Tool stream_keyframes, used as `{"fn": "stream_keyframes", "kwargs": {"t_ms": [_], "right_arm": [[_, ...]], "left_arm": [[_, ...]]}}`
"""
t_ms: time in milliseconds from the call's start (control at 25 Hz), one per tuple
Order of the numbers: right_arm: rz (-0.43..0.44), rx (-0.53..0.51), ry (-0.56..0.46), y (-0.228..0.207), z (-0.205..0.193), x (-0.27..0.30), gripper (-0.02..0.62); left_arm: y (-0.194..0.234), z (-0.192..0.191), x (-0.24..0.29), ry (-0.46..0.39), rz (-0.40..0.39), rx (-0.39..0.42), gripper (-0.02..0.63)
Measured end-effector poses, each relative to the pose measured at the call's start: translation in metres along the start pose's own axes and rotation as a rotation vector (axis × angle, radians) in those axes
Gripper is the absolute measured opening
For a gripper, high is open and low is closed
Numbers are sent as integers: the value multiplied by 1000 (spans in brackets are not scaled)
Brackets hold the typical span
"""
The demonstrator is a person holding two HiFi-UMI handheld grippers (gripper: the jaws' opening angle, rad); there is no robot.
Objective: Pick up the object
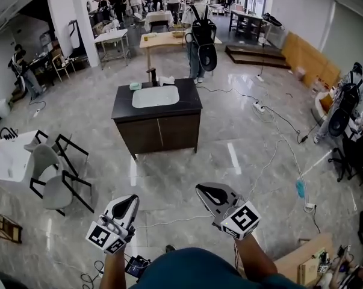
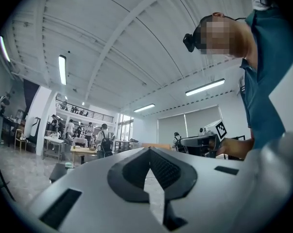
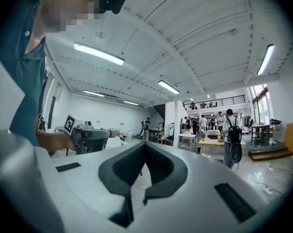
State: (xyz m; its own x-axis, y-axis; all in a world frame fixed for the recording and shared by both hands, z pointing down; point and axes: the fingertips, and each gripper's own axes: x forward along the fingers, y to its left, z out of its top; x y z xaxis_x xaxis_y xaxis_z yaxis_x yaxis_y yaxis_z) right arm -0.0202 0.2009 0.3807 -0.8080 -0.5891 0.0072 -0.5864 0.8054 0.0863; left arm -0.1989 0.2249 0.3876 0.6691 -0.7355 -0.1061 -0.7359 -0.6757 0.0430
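A dark cabinet (image 1: 157, 125) with a white sink basin (image 1: 155, 96) stands ahead in the head view. On its top sit a small teal object (image 1: 135, 86), a dark faucet (image 1: 152, 76) and a white crumpled thing (image 1: 167, 80). My left gripper (image 1: 128, 201) (image 2: 148, 149) is shut and empty, held over the floor well short of the cabinet. Beside it my right gripper (image 1: 206, 190) (image 3: 145, 143) points the same way, jaw tips together with nothing between them. Each gripper view shows the other gripper held out beside it.
Black-framed chairs (image 1: 55, 173) and a white table (image 1: 6, 161) stand at the left. Cables (image 1: 271, 155) trail over the glossy floor at the right. A person with a backpack (image 1: 200, 41) stands behind the cabinet by a wooden table (image 1: 169, 39).
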Motion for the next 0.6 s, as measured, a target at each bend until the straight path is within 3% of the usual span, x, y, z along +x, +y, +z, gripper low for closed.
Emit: {"fn": "stream_keyframes", "kwargs": {"t_ms": [240, 600], "right_arm": [[-44, -13, -8, -25, 1, 61, 14], [-3, -17, 5, -83, -9, 130, 14]], "left_arm": [[63, -4, 23, 8, -49, 7, 5], [137, -15, 70, 16, -12, -7, 5]]}}
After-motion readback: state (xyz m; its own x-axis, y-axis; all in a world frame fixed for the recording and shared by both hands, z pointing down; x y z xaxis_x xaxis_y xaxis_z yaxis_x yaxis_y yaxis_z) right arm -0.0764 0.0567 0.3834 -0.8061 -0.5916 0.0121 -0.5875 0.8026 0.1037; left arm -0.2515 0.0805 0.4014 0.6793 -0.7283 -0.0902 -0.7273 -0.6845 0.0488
